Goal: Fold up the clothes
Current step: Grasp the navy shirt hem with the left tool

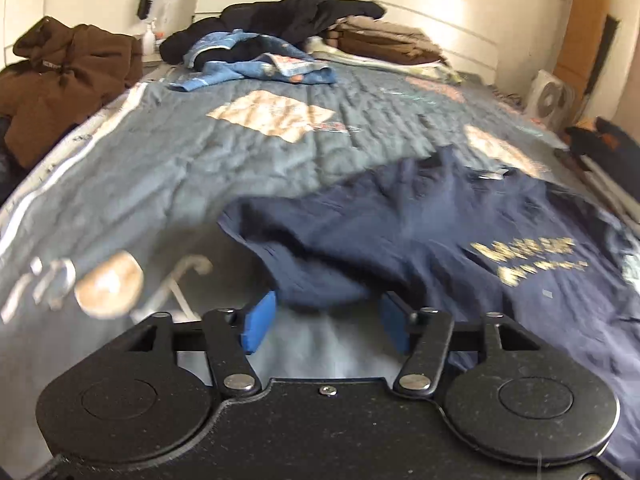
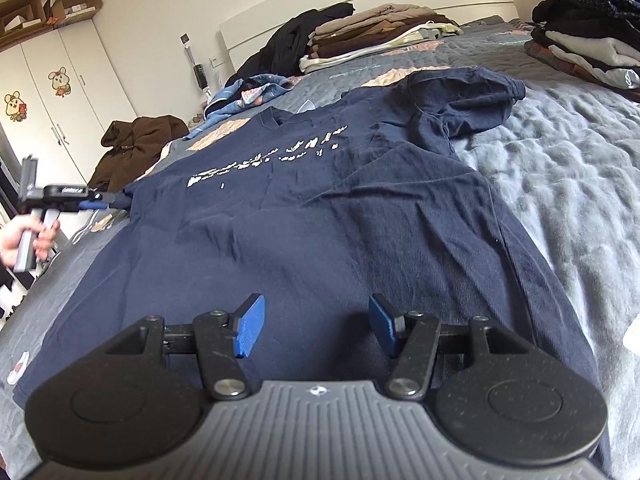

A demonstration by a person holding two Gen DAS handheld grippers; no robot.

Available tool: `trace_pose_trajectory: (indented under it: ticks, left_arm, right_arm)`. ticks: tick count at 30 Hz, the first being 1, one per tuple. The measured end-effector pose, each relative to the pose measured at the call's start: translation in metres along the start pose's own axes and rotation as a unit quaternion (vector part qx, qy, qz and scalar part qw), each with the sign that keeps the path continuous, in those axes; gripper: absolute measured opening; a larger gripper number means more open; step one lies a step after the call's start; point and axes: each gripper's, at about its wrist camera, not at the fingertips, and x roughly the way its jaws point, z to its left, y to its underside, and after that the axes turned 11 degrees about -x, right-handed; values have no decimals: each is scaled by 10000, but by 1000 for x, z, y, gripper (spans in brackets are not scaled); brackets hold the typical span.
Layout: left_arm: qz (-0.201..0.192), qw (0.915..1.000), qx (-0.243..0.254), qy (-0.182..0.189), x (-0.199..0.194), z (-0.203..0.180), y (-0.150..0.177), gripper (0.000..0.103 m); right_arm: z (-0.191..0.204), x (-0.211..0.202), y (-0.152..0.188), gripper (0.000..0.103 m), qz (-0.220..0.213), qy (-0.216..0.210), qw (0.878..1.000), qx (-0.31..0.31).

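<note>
Left hand-held gripper open beside navy T-shirt

Counting what's showing: 1 navy T-shirt lying spread on 1 bed. 2 grippers: left gripper, right gripper, w/ 2 blue pads each. 2 folded stacks sitting on the bed: 1 by the headboard, 1 at far right. 1 brown hoodie, 1 hairbrush, 2 mouse stickers on wardrobe doors, 1 fan.
</note>
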Motion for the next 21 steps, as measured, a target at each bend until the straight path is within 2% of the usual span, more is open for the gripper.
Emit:
trace_pose_trajectory:
  ticks: [3,6,8,10,13,14,16,18,21]
  left_arm:
    - [143,9996,-5,240,-13,-18,39,59]
    - [51,9984,-423,368,-24,-31,66,59]
    - [-16,9951,-775,619,-37,-39,82,59]
    - [160,9933,-765,856,-52,-49,99,59]
    - [451,9960,-136,755,-79,-61,125,59]
    - [581,9962,174,620,-88,-65,133,59]
    - [588,9940,888,247,-111,-71,153,59]
    - [463,9872,1525,-72,-139,-81,175,59]
    - [355,9677,2460,-412,-164,-102,208,63]
  right_arm:
    - [1,-4,-4,57,-80,-29,9999,55]
    - [3,-8,-7,57,-146,-74,9998,107]
    - [6,-12,-9,57,-192,-142,9997,81]
    - [9,-16,-11,57,-215,-214,9995,2]
    - [7,-22,-10,58,-104,-158,9998,-86]
    - [5,-25,-10,58,-71,-100,9999,-113]
    - [0,-34,-9,58,-38,-16,9998,-178]
    - [-4,-45,-8,58,-42,83,9996,-256]
    - [-10,-62,-3,58,-84,169,9993,-317]
